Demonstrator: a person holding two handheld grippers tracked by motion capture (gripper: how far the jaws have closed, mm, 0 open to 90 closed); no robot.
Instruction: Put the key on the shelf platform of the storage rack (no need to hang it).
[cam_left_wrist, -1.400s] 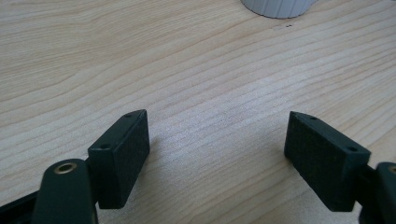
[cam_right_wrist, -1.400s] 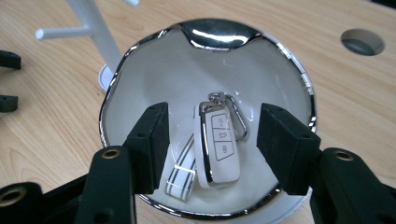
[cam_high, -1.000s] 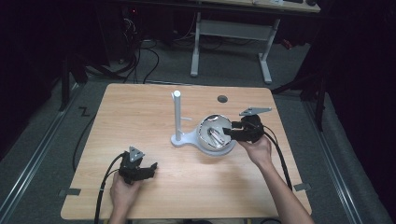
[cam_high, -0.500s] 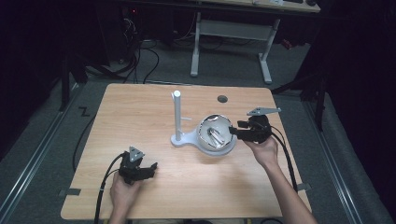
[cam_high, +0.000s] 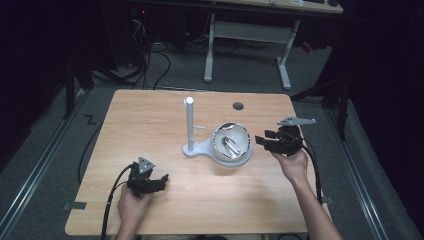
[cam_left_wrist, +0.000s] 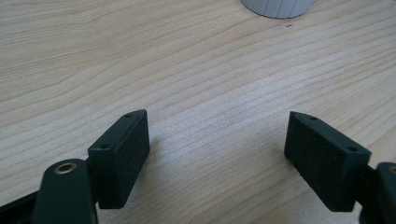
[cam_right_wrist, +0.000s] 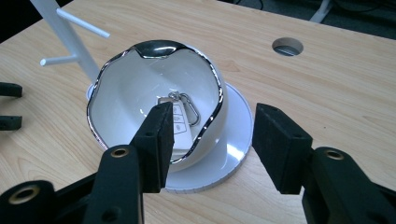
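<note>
**A:** So the right gripper (cam_high: 265, 141) has backed off the bowl (cam_high: 231, 144)? A second ago it was hovering right at the rim, now it sits just beside it toward the table's right edge.

**B:** Yep. Its jaws have just been closing a bit too, with nothing between them. In the right gripper view there's still a clear gap, pads (cam_right_wrist: 156, 140) bare. I'd call it spread and empty.

**A:** And the key fob (cam_right_wrist: 180, 122)?

**B:** Lying at the bottom of the bowl, ring (cam_right_wrist: 187, 103) on top of it. The bowl sits on the white stand's (cam_high: 190, 127) round base. My read: the drop into the bowl is done and the hand is clearing out.

**A:** Left side doing anything?

**B:** Nope. Left gripper (cam_high: 159, 181) is parked near the front edge of the table (cam_high: 150, 115), same spot as before. Jaws wide apart over bare wood, holding nothing.

**A:** Bowl and stand shifted?

**B:** Can't spot any shift. Only that right hand differs.
</note>
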